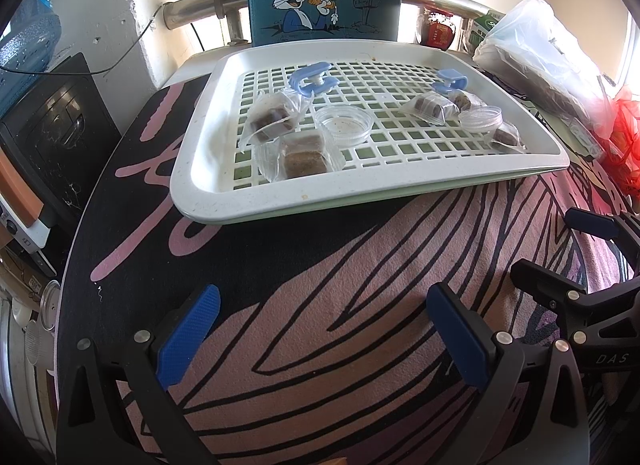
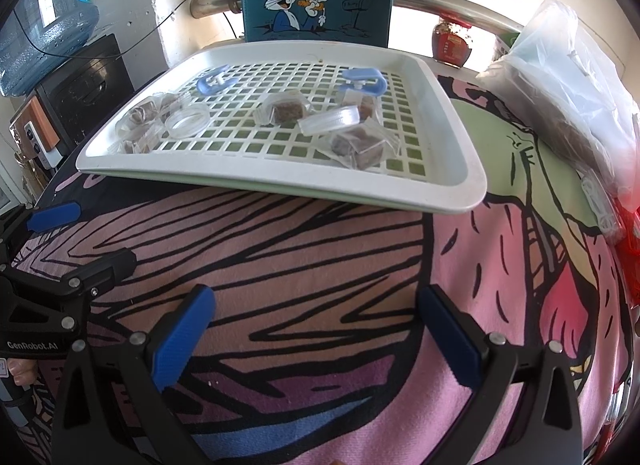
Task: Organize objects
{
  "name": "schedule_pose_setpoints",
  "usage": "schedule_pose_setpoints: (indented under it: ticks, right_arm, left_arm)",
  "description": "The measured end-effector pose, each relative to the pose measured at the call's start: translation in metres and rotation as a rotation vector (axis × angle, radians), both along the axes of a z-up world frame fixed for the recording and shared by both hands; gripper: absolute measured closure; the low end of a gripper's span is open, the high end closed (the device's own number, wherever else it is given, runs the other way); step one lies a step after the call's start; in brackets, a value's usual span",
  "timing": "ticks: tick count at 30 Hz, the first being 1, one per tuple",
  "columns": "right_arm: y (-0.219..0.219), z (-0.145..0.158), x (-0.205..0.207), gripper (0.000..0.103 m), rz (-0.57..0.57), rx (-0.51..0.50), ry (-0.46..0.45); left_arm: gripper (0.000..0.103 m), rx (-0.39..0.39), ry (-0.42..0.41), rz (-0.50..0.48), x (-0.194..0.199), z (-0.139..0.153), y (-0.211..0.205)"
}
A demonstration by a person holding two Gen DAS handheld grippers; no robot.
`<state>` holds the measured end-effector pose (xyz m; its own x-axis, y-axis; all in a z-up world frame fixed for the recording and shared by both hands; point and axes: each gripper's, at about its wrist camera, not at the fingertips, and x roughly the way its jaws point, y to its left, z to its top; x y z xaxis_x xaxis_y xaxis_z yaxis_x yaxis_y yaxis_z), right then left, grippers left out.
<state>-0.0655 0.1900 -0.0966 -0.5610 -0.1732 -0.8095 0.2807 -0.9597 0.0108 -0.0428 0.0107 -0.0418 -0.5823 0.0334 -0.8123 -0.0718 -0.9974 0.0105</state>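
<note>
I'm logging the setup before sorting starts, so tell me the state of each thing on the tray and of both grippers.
left gripper: open, empty, above the cloth.
right gripper: open, empty, above the cloth.
tray: flat on the cloth, loaded.
left clear dish: upright, uncovered, nearly empty.
right clear dish: tilted against a packet.
left blue clip: lying on the grid.
right blue clip: lying on the grid.
near packet: sealed, lying flat.
</note>
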Motion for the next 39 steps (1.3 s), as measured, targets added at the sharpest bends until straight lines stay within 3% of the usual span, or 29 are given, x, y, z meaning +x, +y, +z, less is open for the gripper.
schedule_pose_setpoints:
  ticks: [39]
  right_arm:
    - [0.0008,-0.0001,0.0023,0.0,-0.002,0.001,0.0]
  left_arm:
    - [0.0,-0.003,0.0,0.028,0.0058,0.0007,-0.0086]
